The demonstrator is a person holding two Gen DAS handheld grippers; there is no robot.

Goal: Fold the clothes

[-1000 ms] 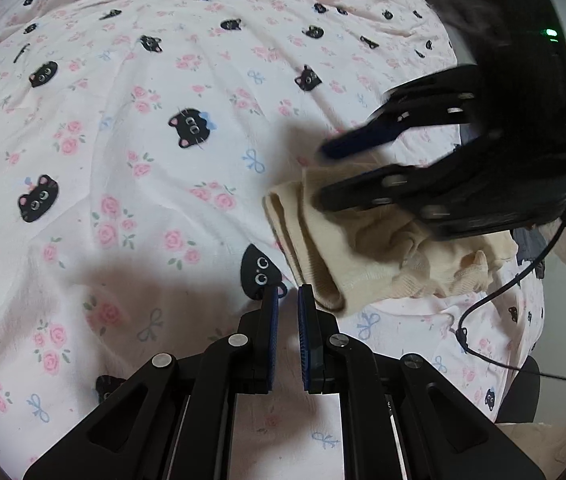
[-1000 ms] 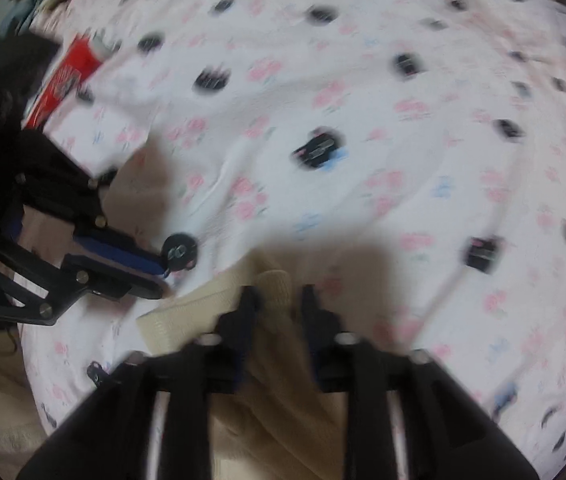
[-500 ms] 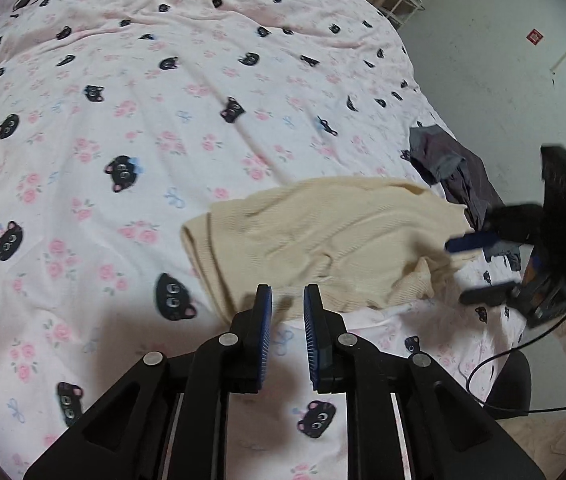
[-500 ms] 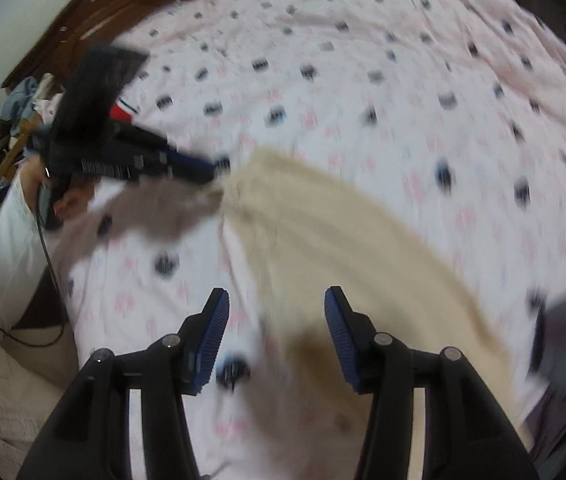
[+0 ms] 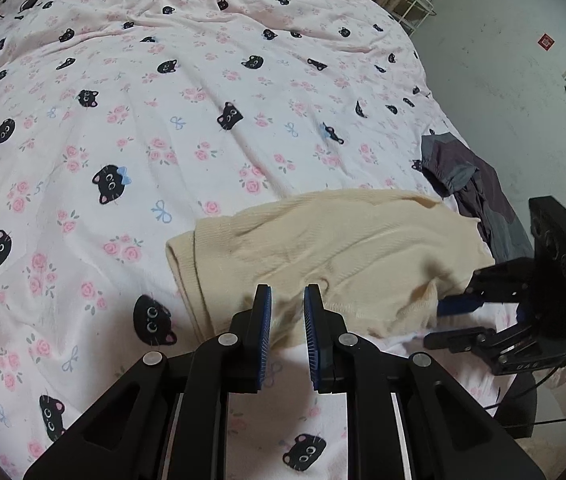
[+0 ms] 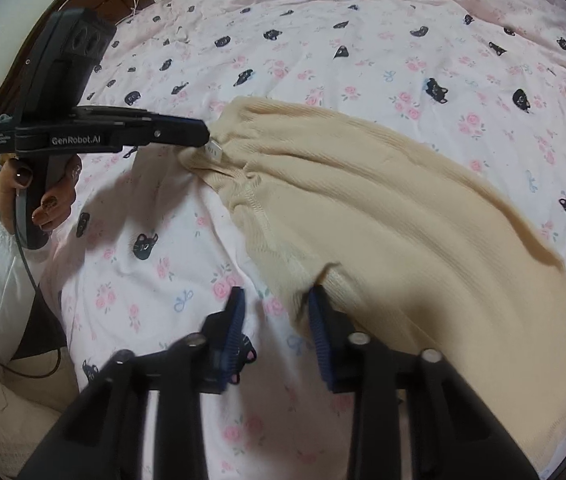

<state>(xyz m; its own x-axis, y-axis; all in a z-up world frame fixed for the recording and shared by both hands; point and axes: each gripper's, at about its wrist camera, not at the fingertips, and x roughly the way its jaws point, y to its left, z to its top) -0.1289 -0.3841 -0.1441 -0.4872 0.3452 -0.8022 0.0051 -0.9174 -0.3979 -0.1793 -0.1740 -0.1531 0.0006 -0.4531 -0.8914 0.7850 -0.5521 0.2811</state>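
Now the cream garment [image 5: 335, 248] lies spread on the cat-print bedsheet [image 5: 123, 120], near a dark garment [image 5: 471, 184]. Both the left gripper [image 5: 287, 300] and right gripper [image 6: 275, 300] hover at its edge, jaws apart, holding nothing

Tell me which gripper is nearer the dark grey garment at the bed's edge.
Right. The right gripper sits at the cream garment's end just below the dark grey garment; the left gripper is at the cream garment's opposite end.
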